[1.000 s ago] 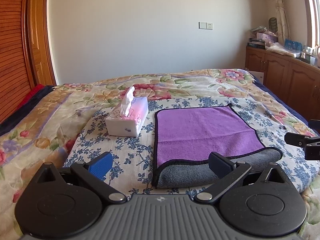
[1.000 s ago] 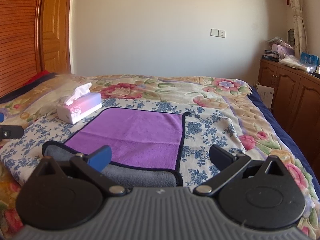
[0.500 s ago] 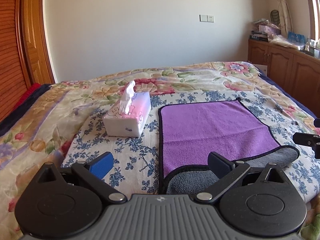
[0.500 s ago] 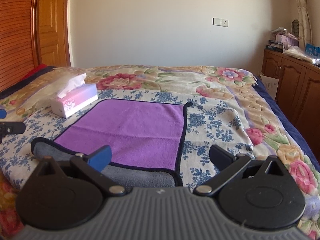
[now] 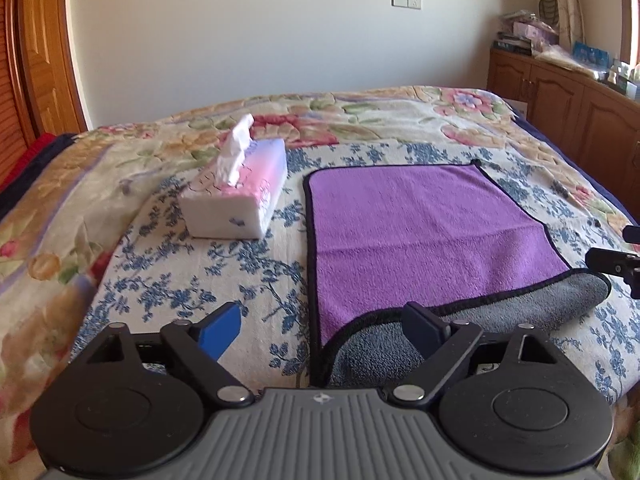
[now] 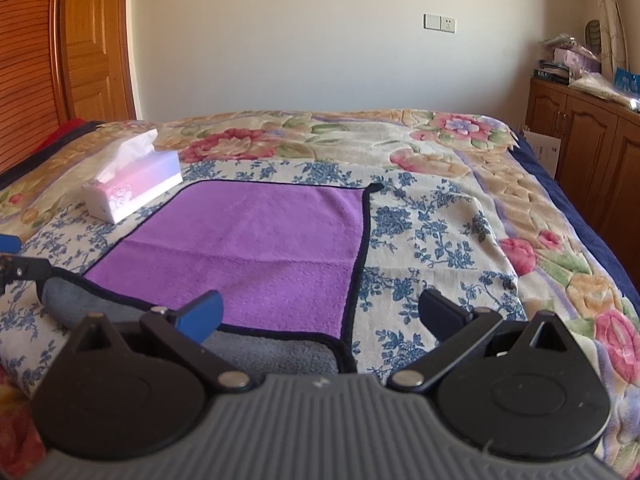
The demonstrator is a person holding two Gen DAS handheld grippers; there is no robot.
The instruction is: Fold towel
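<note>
A purple towel point(image 5: 420, 232) with a black hem lies flat on the bed; its near edge is turned over and shows the grey underside point(image 5: 520, 312). My left gripper point(image 5: 324, 326) is open and empty, just short of the towel's near left corner. My right gripper point(image 6: 320, 312) is open and empty above the towel's point(image 6: 256, 240) near right corner, where the grey fold point(image 6: 272, 352) lies. The right gripper's tip shows at the right edge of the left wrist view point(image 5: 616, 260), and the left gripper's tip shows at the left edge of the right wrist view point(image 6: 16, 264).
A tissue box point(image 5: 236, 208) stands left of the towel, also seen in the right wrist view point(image 6: 132, 188). The floral bedspread point(image 5: 200, 280) covers the bed. Wooden cabinets point(image 5: 568, 112) stand on the right, a wooden door point(image 6: 92, 40) on the left.
Both grippers have come lower and nearer the towel's near edge, so the towel fills more of each view. Both stay open. The towel has not moved.
</note>
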